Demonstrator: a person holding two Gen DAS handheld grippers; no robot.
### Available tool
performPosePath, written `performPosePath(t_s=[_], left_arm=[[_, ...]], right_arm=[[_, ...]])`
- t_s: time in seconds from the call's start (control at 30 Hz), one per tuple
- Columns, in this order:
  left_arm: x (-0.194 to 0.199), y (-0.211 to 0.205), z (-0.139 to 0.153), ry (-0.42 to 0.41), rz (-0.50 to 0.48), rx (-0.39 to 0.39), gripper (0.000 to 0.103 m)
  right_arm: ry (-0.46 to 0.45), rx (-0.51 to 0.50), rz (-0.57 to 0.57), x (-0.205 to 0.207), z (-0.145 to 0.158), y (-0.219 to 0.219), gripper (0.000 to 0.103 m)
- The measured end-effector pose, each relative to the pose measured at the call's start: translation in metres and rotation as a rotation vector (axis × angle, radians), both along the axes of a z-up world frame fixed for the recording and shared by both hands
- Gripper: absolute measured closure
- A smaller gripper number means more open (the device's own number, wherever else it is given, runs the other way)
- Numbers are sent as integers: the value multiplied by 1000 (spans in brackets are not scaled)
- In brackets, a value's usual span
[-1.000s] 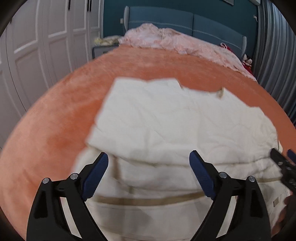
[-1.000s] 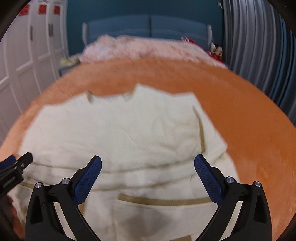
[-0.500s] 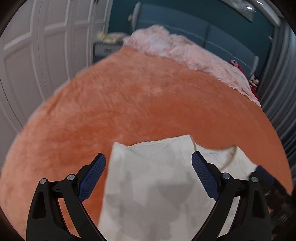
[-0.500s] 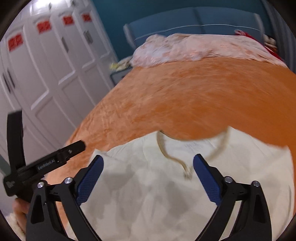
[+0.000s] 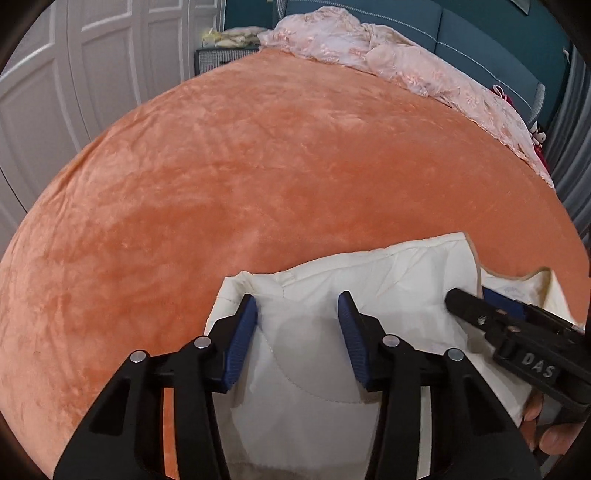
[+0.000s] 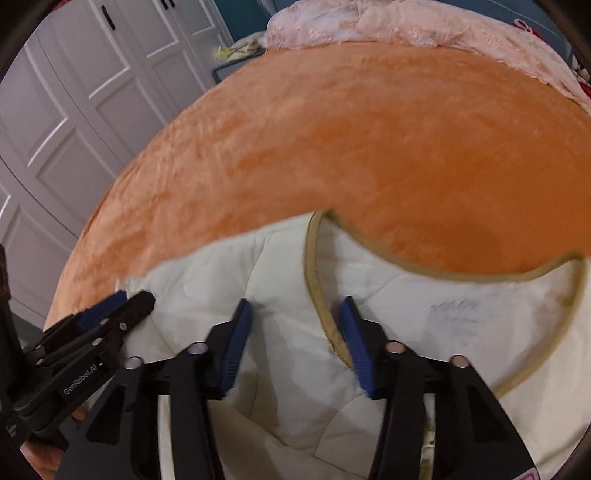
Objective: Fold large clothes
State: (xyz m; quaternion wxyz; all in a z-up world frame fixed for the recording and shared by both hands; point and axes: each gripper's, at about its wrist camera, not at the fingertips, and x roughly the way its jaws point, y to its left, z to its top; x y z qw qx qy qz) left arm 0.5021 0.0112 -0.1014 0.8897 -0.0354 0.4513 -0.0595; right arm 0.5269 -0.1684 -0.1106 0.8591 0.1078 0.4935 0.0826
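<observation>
A cream quilted garment (image 5: 406, 288) with tan trim lies flat on the orange bedspread (image 5: 258, 166). My left gripper (image 5: 297, 299) points down at the garment's far left corner. Its jaws are closing, with a bulge of cream fabric between the blue pads, which do not pinch it. My right gripper (image 6: 294, 302) is over the collar end (image 6: 461, 314), beside the tan neckline trim (image 6: 317, 280). Its jaws are closing too, with fabric and a stretch of trim between them. In each wrist view the other gripper shows at the edge of the frame.
A crumpled pink lace cloth (image 5: 369, 40) lies along the head of the bed by the teal headboard (image 5: 480, 33). White wardrobe doors (image 5: 74, 74) stand to the left, a small nightstand (image 5: 218, 59) beyond them. A grey curtain (image 5: 569, 155) hangs at the right.
Both grippers have moved forward over the garment to its far edge at the collar. Both pairs of jaws have narrowed from wide open to about half.
</observation>
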Motion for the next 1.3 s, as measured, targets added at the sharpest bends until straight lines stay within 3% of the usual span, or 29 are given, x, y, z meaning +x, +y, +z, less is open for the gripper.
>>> performPosePath(t_s=[0.03,0.07,0.1,0.3,0.87,0.97,1.03,1.13,1.2,1.3], left_arm=[[-2,-2,-2,-15,1,14,59],[-2,-3,-3,-23,1,22,59],[-3,-3,-5,-29,4,27,59],[-2,-1,-10,-62,14,16,58],[-3,-13,-20,-115,28,106,56],[-2,-15,-19,-114,31,128,56],[-1,-18,-15,-100,31,151,54],[-2,-16,-1,-74,18,149,45],[-15,-15,22,-106,6,128,29],[-44,-38,65,-196,-98,42,20]], right_arm=[[-10,2,3,-1,-1,1,65],[-17,13,10,-3,-2,0,85],[-30,23,3,-6,-2,-2,92],[-93,60,-52,-16,-5,-13,99],[-97,-52,-65,-13,-17,-2,101],[-118,-15,-83,-17,-12,-8,99],[-158,-2,-155,-26,3,-23,96],[-260,-51,-295,-57,45,-63,87],[-258,-44,-339,-80,67,-104,84],[-227,-67,-389,-105,81,-158,69]])
